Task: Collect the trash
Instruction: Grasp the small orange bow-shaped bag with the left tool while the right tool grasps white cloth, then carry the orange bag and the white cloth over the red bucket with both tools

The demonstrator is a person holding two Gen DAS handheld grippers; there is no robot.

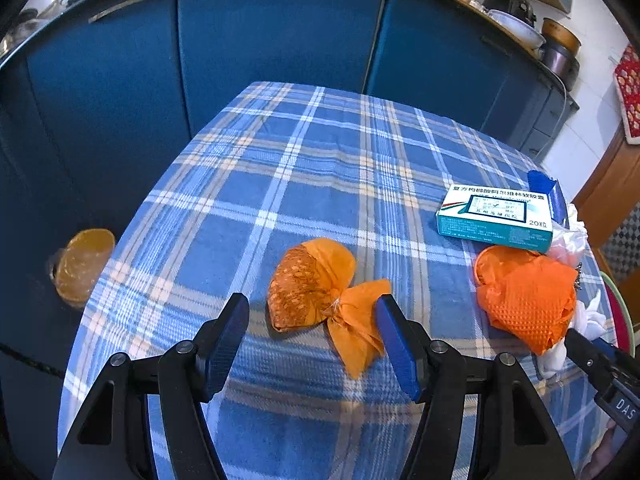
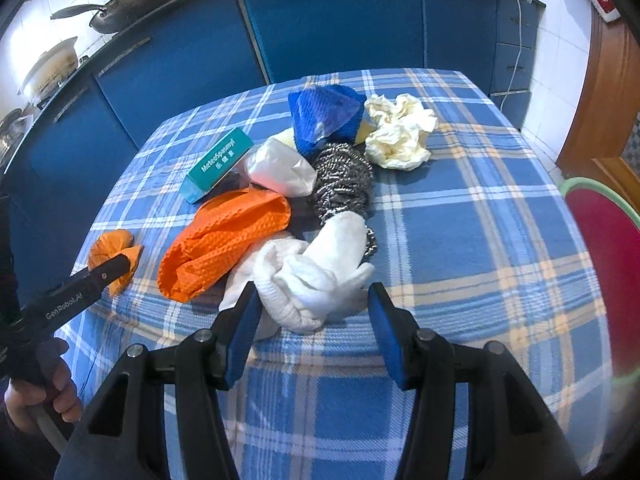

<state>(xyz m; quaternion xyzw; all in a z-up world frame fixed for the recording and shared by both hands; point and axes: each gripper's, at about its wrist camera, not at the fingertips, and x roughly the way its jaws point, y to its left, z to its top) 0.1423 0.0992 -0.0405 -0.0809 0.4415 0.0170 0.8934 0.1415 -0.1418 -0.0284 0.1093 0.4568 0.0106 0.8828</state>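
Kitchen setting, blue cabinet fronts (image 1: 280,40) behind a small table under a blue plaid cloth (image 1: 320,152), with a wok (image 2: 132,0) and pots on the counter at 11 o'clock in the right wrist view. Trash lies in one loose cluster, which I judge puts it all within reach from this side. My left gripper (image 1: 312,320) is spread wide, nothing between the pads, and it brackets a knotted orange bag (image 1: 316,284) dead ahead at 12 o'clock; the bag's twisted tail lies just beside the right-hand pad, not pinched. I read this as a lined-up grasp on the knot, the firmest part of a soft bundle. My right gripper (image 2: 310,312) is likewise open and empty, and a crumpled white cloth (image 2: 316,276) sits between its pads at 12 o'clock, seemingly touching the left one. Beyond it, toward 11 o'clock, lies an orange textured glove (image 2: 224,240), then a teal medicine box (image 2: 218,164) at 10 o'clock. A steel scourer (image 2: 344,184) lies partly under the cloth and a white plastic bag (image 2: 280,168), with a blue rag (image 2: 324,116) and a crumpled cream tissue (image 2: 400,132) farther at 12 to 1 o'clock. A red basin with a green rim (image 2: 612,248) shows at 3 o'clock, possibly the collection bin; I cannot confirm. An amber lid-like object (image 1: 84,266) rests off the table at 9 o'clock in the left view.
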